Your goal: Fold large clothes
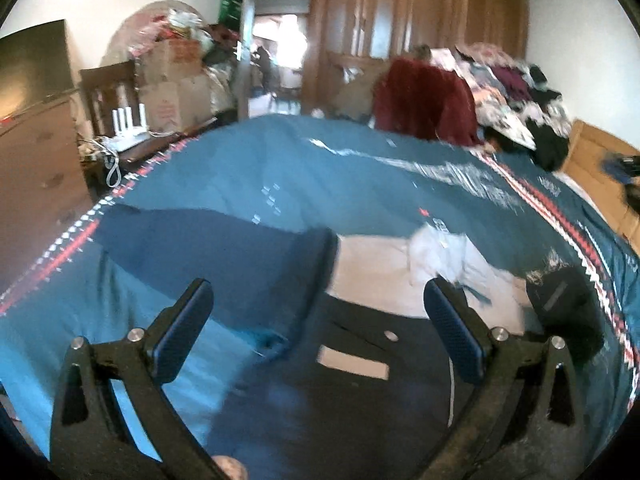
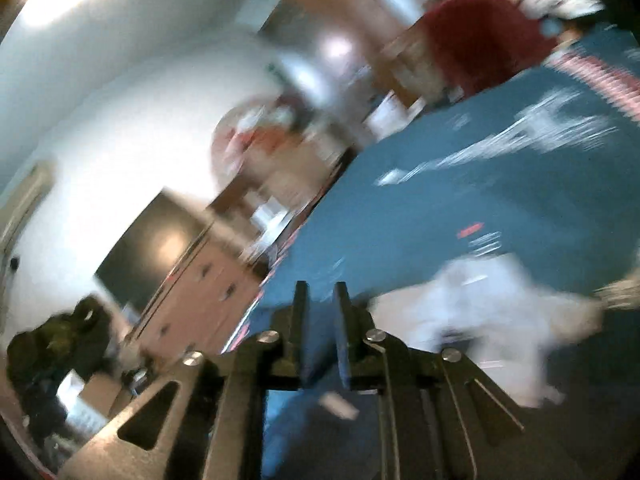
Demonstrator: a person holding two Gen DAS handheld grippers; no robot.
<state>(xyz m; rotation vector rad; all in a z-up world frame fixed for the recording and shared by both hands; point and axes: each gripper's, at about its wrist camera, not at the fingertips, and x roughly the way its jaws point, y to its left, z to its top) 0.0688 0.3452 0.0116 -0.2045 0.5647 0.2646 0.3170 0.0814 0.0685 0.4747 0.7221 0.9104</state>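
Left hand-held gripper [image 1: 318, 330]: fingers spread wide, nothing between them; it hangs above the near part of the bed, over dark cloth.
Right hand-held gripper [image 2: 322, 336]: fingers drawn close, a narrow gap left between them; blue shows in that gap, but whether it pinches cloth cannot be told (the view is tilted and badly smeared).
Bed [image 1: 280, 176]: covered by a teal spread with white lettering and a red-and-white patterned band along its left and right edges.
Navy garment [image 1: 224, 256]: lies flat on the spread toward the near left part of the bed, reaching under the left gripper; a pale rectangular label [image 1: 354, 362] shows on dark cloth between the fingers.
White garment [image 1: 444, 256]: bunched on the spread right of the navy one, near the right edge; in the right wrist view it is a pale blur [image 2: 480, 320] to the right of the fingers.
Beige cloth [image 1: 372, 272]: lies between the navy and white pieces, touching both.
Dark item [image 1: 564, 304]: sits at the right edge of the bed, just beside the white garment (too blurred to name).
Clothes pile [image 1: 504, 92]: heaped at the far right corner of the bed, a red garment [image 1: 424, 100] at its left side.
Dresser [image 1: 36, 168]: stands left of the bed, a dark screen [image 1: 32, 60] on top.
Wardrobe [image 1: 416, 8]: brown wood, against the far wall.
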